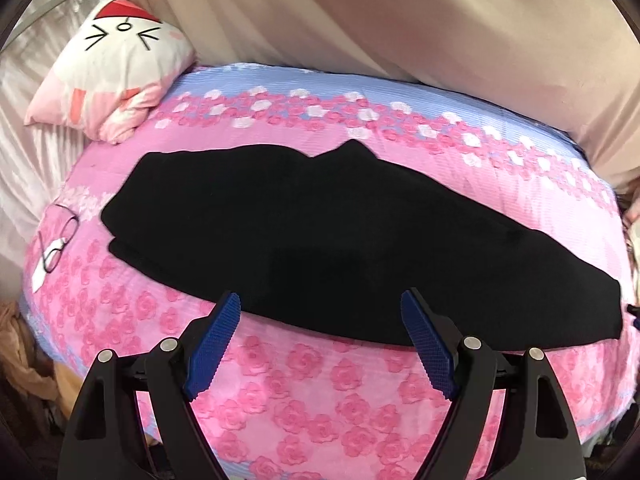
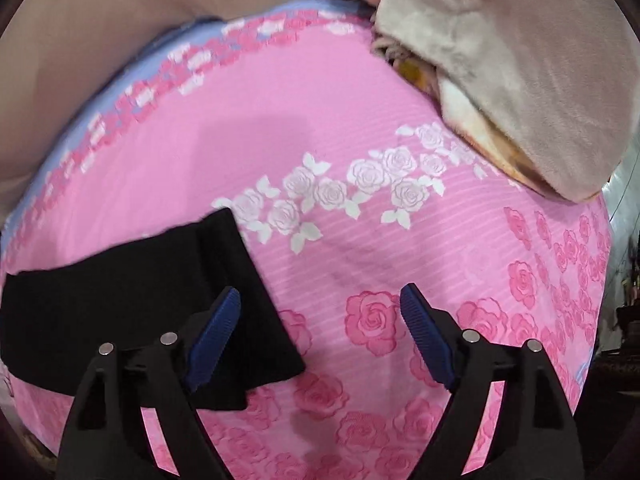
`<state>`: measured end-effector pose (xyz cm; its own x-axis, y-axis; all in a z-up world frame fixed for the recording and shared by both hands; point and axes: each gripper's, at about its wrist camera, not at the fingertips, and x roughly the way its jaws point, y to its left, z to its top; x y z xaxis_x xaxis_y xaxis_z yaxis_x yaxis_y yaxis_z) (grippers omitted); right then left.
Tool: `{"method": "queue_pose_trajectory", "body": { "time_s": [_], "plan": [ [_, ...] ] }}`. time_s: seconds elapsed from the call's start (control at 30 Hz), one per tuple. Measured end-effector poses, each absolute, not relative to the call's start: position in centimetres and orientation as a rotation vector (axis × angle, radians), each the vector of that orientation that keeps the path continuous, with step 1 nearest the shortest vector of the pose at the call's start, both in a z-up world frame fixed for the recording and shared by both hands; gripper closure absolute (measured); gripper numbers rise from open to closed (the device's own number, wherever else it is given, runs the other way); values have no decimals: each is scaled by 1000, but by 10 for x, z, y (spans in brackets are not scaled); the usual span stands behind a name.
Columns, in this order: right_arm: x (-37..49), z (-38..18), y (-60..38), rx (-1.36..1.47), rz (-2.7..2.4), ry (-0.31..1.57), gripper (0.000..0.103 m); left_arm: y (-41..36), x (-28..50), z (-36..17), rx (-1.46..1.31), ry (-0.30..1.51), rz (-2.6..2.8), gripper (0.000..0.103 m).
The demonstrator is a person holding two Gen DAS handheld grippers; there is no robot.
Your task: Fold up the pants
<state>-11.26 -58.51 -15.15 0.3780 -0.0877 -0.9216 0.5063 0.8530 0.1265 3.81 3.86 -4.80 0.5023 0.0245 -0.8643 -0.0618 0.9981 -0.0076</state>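
Note:
Black pants lie flat and lengthwise across a pink rose-print bedsheet, folded leg on leg. My left gripper hovers open over their near edge, blue pads wide apart with nothing between them. In the right wrist view one end of the pants lies at the lower left. My right gripper is open above the end's right corner; its left pad is over the black cloth, the right pad over bare sheet. Neither gripper holds the cloth.
A white and pink cat-face pillow lies at the bed's far left. A cord with a small white tag rests on the sheet's left edge. Beige cloth backs the bed. A grey-beige blanket pile sits at the far right.

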Motion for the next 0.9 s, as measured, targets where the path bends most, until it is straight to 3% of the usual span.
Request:
{"method": "queue_pose_trajectory", "body": {
  "time_s": [0.07,0.1,0.13,0.2,0.3,0.37,0.43,0.47,0.57,0.63,0.9],
  "plan": [
    [-102,-154,-576,378,-348,1131,46,29,39,-46,-15,1040,35,23],
    [-98,-150,-565,369,-271,1135,88,21,40,-45,8,1040,20,23],
    [-95,-147,-559,356,-257,1151,94,16,40,-45,26,1038,10,23],
    [-95,-125,-541,202,-279,1146,96,5,39,-42,65,1025,-5,23],
    [-118,-95,-562,272,-370,1032,100,-6,35,-37,108,1005,-22,23],
    [-127,-114,-577,312,-399,1069,101,-9,31,-34,127,984,-25,23],
    [-132,-151,-587,311,-440,1227,99,-9,29,-35,125,979,-29,23],
    [-142,-147,-592,373,-445,1176,98,-9,30,-37,119,989,-32,23],
    [-159,-100,-585,482,-426,982,89,-7,31,-38,128,1004,-17,23],
    [-143,-87,-568,417,-360,989,62,-3,30,-38,111,997,-11,23],
    [-62,-135,-529,262,-235,1155,61,-14,40,-40,71,1028,-54,23]
  ]
}}
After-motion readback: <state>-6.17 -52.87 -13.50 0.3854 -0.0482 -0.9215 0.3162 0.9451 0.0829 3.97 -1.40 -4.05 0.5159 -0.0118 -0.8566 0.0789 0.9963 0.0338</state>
